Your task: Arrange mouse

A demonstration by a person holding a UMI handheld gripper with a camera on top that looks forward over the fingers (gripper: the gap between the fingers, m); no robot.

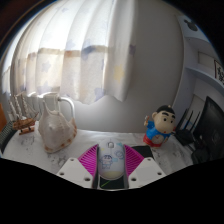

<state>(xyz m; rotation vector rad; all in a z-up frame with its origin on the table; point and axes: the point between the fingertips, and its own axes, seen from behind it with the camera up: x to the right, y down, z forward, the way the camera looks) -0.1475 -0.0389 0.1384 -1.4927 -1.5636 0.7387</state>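
The claw [109, 166] is partly spread, and its two pink-padded fingers [91, 160] pinch a pale grey, rounded computer mouse [109, 163] from either side. The mouse sits squarely between the pads, its smooth back turned to the camera and its far end reaching just beyond the fingertips. Both pads appear to press on its flanks, with no gap showing on either side. Whether the mouse rests on the white desk [85, 147] or is lifted clear of it cannot be told.

Beyond the fingers, to the left on the desk, stands a clear glass jug with a handle and a narrow neck [56, 126], upright. To the right, near the desk's far edge, stands a small cartoon boy figurine with black hair, a red top and blue clothing [160, 127], also upright and well apart from the jug. Behind both hangs a long, pale, pleated curtain [85, 55] with light coming through it
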